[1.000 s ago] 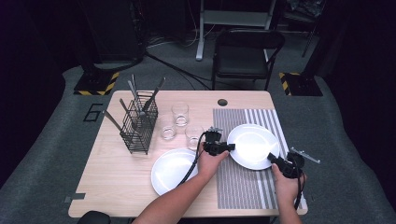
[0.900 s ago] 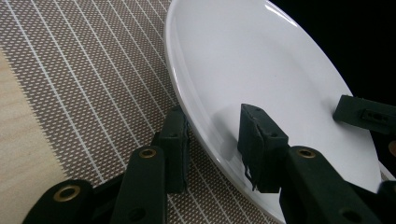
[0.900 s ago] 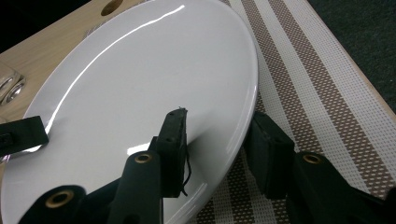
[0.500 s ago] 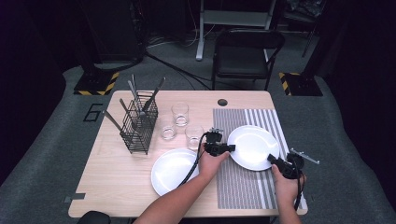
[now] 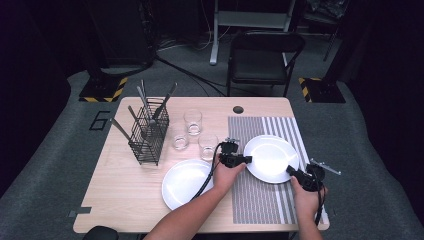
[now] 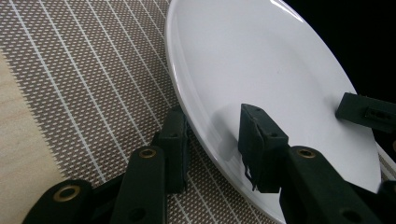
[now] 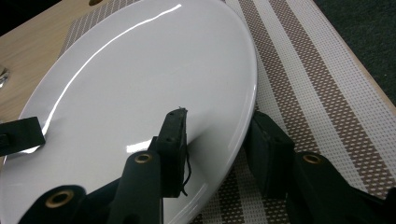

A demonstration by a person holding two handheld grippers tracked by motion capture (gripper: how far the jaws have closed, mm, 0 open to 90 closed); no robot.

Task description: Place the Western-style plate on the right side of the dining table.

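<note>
A white plate [image 5: 270,156] lies on the striped placemat [image 5: 257,200] at the table's right. My left gripper [image 5: 240,160] holds its left rim and my right gripper [image 5: 291,172] its right front rim. In the left gripper view the plate [image 6: 261,60] passes between the jaws of the left gripper [image 6: 212,135], one jaw tucked under the rim, the other on top. The right gripper view shows the same on the plate [image 7: 140,84]: the right gripper [image 7: 219,135] has one jaw above and one below the edge. Both are shut on the rim.
A second white plate [image 5: 186,182] sits on bare wood left of the mat. Three glasses [image 5: 192,121] stand behind it, beside a black wire basket [image 5: 149,135] holding cutlery. A small metal object [image 5: 325,166] lies past the table's right edge. A black chair [image 5: 262,55] stands beyond the table.
</note>
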